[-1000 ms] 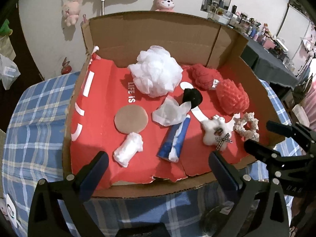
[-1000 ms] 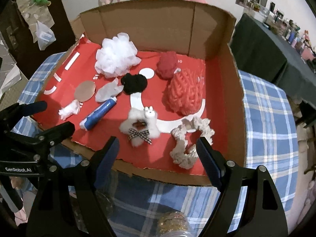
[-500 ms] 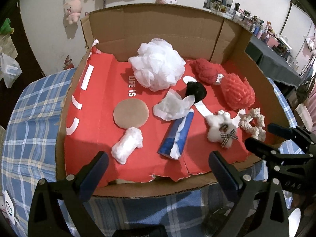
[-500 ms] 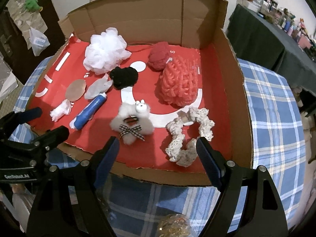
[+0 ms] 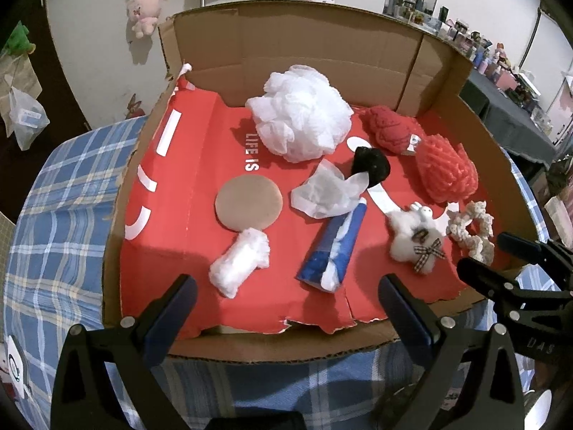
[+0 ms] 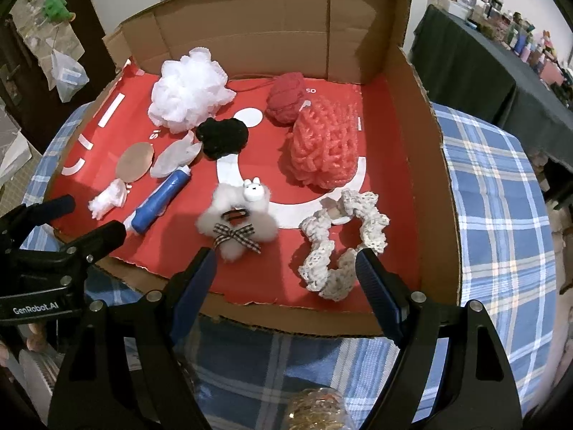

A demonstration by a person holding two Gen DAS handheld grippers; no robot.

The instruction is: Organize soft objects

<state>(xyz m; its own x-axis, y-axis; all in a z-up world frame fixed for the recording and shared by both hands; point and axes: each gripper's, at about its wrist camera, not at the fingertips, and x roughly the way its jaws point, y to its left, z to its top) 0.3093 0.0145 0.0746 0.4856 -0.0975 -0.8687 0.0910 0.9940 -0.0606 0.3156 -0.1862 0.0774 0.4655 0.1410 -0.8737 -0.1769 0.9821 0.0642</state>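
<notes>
Everything here looks light and yielding, so I judge that none of it needs a hard squeeze. The shallow cardboard box with a red printed floor (image 6: 435, 165) sits on the blue plaid-covered table (image 6: 501, 215) and fills the middle of both views. In the right wrist view, the cream crocheted scrunchie (image 6: 342, 242) lies at lower centre-right, just ahead of the right claw (image 6: 286, 279), and the fluffy white plush hair clip with a checked bow (image 6: 238, 220) lies to its left. The scrunchie is floppy lace: pinching one side of the loop should lift it, though it will dangle. The plush clip would compress; its metal clip is the only stiff part.

Further up the frame are the coral knitted mesh sponge (image 6: 326, 147), the dark red knitted ball (image 6: 286, 102), the black fuzzy puff (image 6: 224, 138) and the white mesh bath pouf (image 6: 189, 91). The pouf is bulky but airy, so a pinch in its gathers seems best. At left, the blue and white squeeze tube (image 5: 335, 247) is smoother and may slip; the small white wadded tissue roll (image 5: 240, 265), the crumpled translucent wrapper (image 5: 327, 193) and the flat tan round pad (image 5: 249, 202) are flimsy.

Both claws tilt steeply down over the box's near edge. The right claw stands wide and empty; the left claw (image 5: 286, 302) is likewise spread wide with nothing between its jaws.
</notes>
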